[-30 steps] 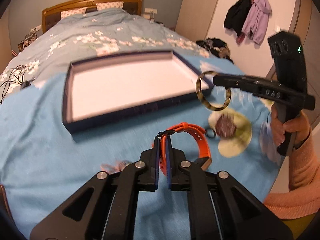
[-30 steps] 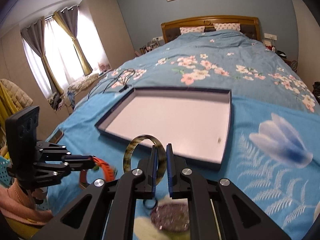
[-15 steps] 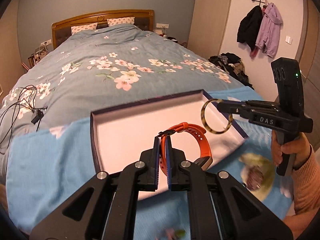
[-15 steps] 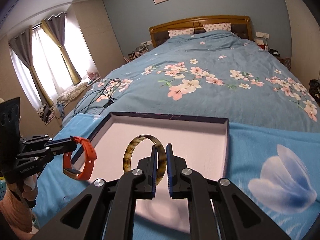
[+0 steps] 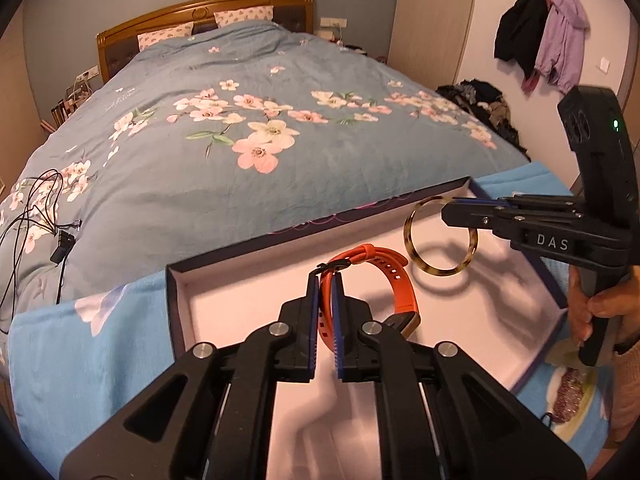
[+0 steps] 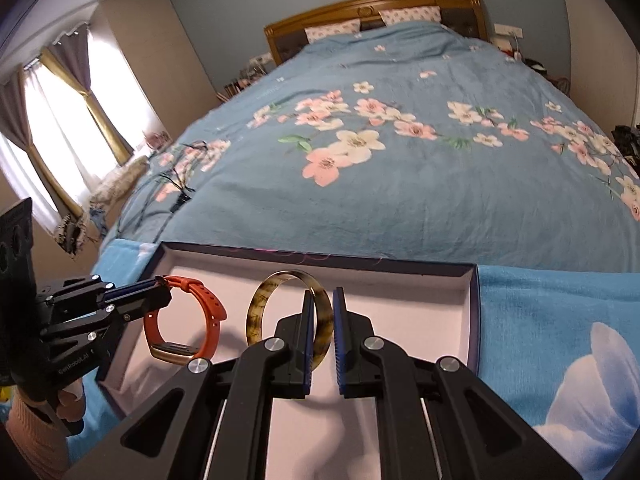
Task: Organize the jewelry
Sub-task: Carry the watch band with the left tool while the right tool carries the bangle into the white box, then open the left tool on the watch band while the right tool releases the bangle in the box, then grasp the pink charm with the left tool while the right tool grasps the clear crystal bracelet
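Left gripper (image 5: 325,280): jaws nearly closed, clamped on the strap of an orange watch (image 5: 380,272), which hangs above the pale floor of the dark-rimmed tray (image 5: 240,304). Right gripper (image 6: 320,300): jaws likewise pinched on the rim of a tortoiseshell bangle (image 6: 260,304), held upright over the same tray, just beside the watch, apart. Tray lies on a light blue cloth (image 6: 560,320) at the foot of a floral bedspread (image 6: 400,160).

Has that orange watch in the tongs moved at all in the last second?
Yes. The orange watch, gripped by the left tongs, has travelled from above the blue blanket to over the box, toward the headboard.
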### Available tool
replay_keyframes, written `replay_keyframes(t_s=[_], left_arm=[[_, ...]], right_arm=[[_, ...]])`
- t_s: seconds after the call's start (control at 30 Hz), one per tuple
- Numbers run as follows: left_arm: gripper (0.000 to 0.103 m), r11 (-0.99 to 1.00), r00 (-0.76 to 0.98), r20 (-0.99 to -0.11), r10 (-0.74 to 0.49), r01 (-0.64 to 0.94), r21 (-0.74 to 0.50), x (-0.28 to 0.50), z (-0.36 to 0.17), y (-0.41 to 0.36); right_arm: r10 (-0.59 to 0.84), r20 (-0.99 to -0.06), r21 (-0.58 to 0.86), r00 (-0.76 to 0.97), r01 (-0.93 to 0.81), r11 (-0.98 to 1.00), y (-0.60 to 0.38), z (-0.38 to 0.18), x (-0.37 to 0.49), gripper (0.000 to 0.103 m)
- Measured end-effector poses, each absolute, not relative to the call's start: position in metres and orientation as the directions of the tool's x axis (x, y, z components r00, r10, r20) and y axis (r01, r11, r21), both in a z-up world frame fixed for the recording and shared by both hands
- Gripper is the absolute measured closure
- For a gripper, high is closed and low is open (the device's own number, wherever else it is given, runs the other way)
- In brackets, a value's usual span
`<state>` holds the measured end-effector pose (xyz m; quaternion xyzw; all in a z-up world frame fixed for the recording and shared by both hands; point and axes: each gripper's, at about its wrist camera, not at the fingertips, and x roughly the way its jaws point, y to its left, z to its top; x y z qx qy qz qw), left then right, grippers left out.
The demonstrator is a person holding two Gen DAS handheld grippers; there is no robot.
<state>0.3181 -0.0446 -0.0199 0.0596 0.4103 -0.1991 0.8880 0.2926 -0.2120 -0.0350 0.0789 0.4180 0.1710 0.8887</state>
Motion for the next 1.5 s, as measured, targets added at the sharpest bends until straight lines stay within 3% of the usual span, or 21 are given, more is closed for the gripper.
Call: replay_keyframes(t_s=[0.3, 0.4, 0.5, 0.57, 0.7, 0.77, 0.83, 1.13, 1.27, 1.5], left_arm=[[0.096, 0.921, 0.529, -0.81, -0.254, 0.387, -0.036, 0.359, -0.035, -0.054], [0.096, 0.924, 0.511, -0.826, -0.24, 0.38, -0.034, 0.37, -0.041, -0.057], [0.093, 0.932, 0.513, -0.828, -0.229, 0.36, -0.035, 0.376, -0.044, -0.055], [0.083, 0.94, 0.526, -0.819, -0.231, 0.338, -0.048, 0.375, -0.042, -0.051], [0.078, 0.94, 0.583, -0.774, -0.246, 0.337, -0.046, 0.349, -0.026, -0.045], [0.064, 0.94, 0.62, -0.74, -0.26, 0.336, -0.049, 0.328, -0.015, -0.039], [0.063, 0.938, 0.646, -0.708, -0.285, 0.341, -0.066, 0.305, -0.004, -0.033], [0.052, 0.931, 0.706, -0.623, -0.337, 0.348, -0.109, 0.194, 0.015, 0.0], [0.051, 0.931, 0.7, -0.628, -0.339, 0.345, -0.119, 0.161, 0.005, 0.008], [0.049, 0.922, 0.685, -0.63, -0.366, 0.359, -0.146, 0.122, -0.013, 0.007]], right_arm=[[0.311, -0.766, 0.248, 0.563, -0.188, 0.95, -0.206, -0.044, 0.31, 0.094], [0.304, -0.761, 0.244, 0.574, -0.181, 0.953, -0.207, -0.042, 0.311, 0.091], [0.304, -0.742, 0.245, 0.597, -0.181, 0.953, -0.21, -0.038, 0.305, 0.078], [0.309, -0.729, 0.244, 0.611, -0.189, 0.951, -0.211, -0.034, 0.298, 0.067], [0.338, -0.688, 0.239, 0.642, -0.24, 0.941, -0.213, -0.018, 0.273, 0.063], [0.364, -0.654, 0.23, 0.663, -0.284, 0.931, -0.215, -0.005, 0.252, 0.054], [0.386, -0.626, 0.219, 0.678, -0.322, 0.921, -0.218, 0.005, 0.23, 0.051], [0.414, -0.634, 0.156, 0.653, -0.416, 0.896, -0.243, -0.003, 0.138, 0.052], [0.389, -0.683, 0.156, 0.618, -0.397, 0.904, -0.257, -0.026, 0.108, 0.069], [0.394, -0.713, 0.183, 0.58, -0.388, 0.903, -0.262, -0.051, 0.067, 0.073]])
